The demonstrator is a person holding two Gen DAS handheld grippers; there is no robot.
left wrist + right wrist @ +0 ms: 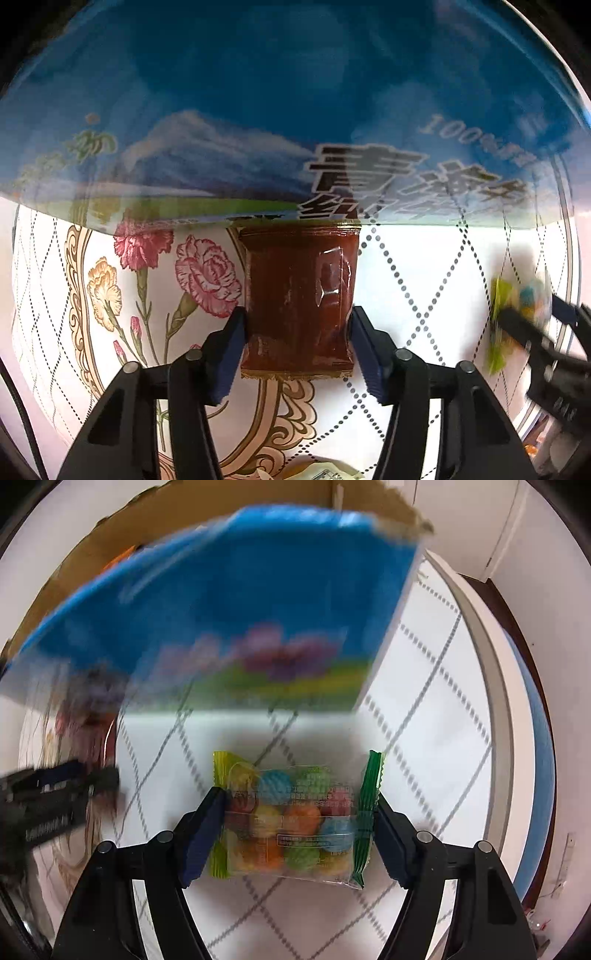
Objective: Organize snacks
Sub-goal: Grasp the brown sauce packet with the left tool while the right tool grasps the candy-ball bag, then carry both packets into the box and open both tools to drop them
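A brown snack packet (295, 295) lies flat on the floral tablecloth (424, 258), its far end against a blue printed carton (295, 92). My left gripper (297, 314) points down over it, with both blue pads pressed against the packet's long sides. A clear packet of colourful round candies (295, 823) with green crimped ends lies in front of the same carton (258, 609). My right gripper (299, 797) straddles it, with its pads touching both ends. Each gripper shows blurred at the edge of the other's view: the right one (535, 314), the left one (55, 794).
The carton is open at the top, with brown cardboard flaps (399, 513) behind its blue face. The round table's white rim (495, 701) curves down the right side, with floor and a wall beyond. Another pale wrapper (325, 472) peeks in at the near edge.
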